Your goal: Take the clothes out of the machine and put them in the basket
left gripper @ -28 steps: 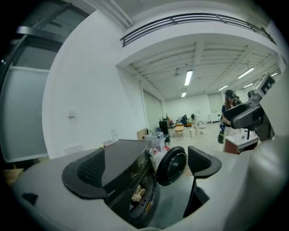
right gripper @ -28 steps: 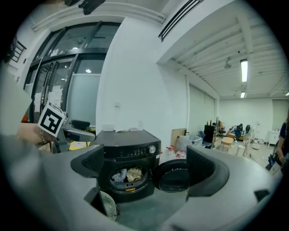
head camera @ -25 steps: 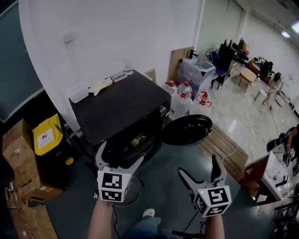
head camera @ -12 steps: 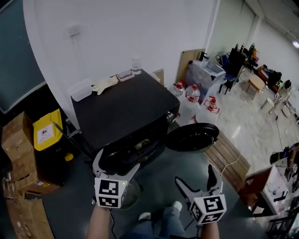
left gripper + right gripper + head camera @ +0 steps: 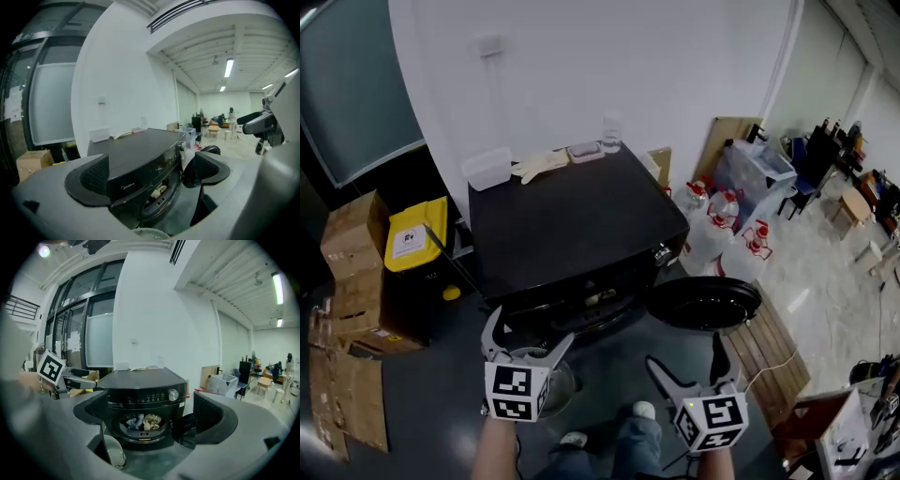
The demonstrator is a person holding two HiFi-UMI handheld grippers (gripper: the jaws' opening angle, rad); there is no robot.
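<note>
A black front-loading washing machine (image 5: 572,225) stands against the white wall, its round door (image 5: 705,302) swung open to the right. Clothes (image 5: 143,422) lie in the drum, grey-blue and beige pieces; in the left gripper view the clothes (image 5: 157,191) show only at the drum's edge. A white round basket (image 5: 112,451) sits on the floor at the machine's front left, under my left gripper (image 5: 528,336). This gripper is open and empty, a short way before the drum. My right gripper (image 5: 686,361) is open and empty too, in front of the door.
A yellow-lidded bin (image 5: 414,234) and cardboard boxes (image 5: 352,272) stand left of the machine. Water jugs (image 5: 722,211) and a wooden pallet (image 5: 769,342) are to the right. A white container (image 5: 487,169), gloves (image 5: 539,164) and a bottle (image 5: 611,131) rest on the machine's top.
Both grippers have drawn back from the machine's front and sit lower in the head view, still open. The view has shifted, so the machine now appears further off and more centred.
</note>
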